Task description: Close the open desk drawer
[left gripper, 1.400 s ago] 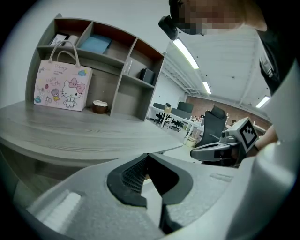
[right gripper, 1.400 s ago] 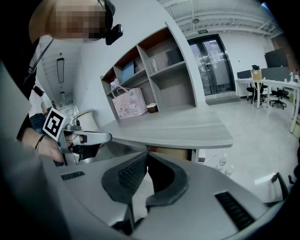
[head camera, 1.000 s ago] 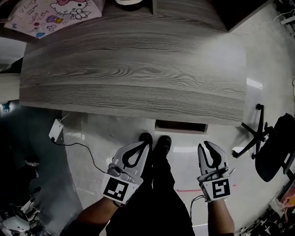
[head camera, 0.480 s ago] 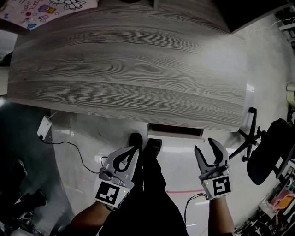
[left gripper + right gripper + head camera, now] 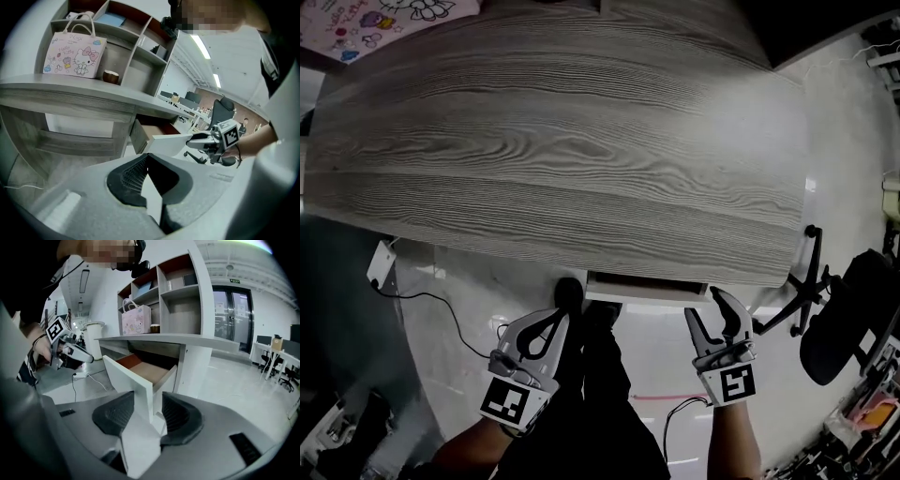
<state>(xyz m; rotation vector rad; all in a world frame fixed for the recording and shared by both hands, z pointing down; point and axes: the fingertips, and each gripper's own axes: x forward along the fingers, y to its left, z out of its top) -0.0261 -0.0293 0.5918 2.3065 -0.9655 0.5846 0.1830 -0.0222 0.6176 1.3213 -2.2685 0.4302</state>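
The white desk drawer (image 5: 647, 287) stands pulled out from under the grey wood-grain desktop (image 5: 562, 150). My right gripper (image 5: 705, 305) hangs just in front of the drawer's right corner, and its jaws are opening. In the right gripper view, the edge of the drawer front (image 5: 136, 376) shows in the gap of the right gripper (image 5: 147, 397), and the pads do not press on it. My left gripper (image 5: 564, 314) is shut on nothing, near the drawer's left end. In the left gripper view the left gripper (image 5: 146, 157) points toward the drawer (image 5: 164, 140).
A pink Hello Kitty bag (image 5: 75, 54) stands on the desk under open shelves (image 5: 168, 287). A white power adapter (image 5: 380, 265) with a cable lies on the floor at left. A black office chair (image 5: 844, 319) is at right. The person's legs (image 5: 591, 375) are between the grippers.
The right gripper's jaws have gone from nearly shut to wide apart. Both grippers have sunk and come closer to the drawer front. The left gripper stays shut.
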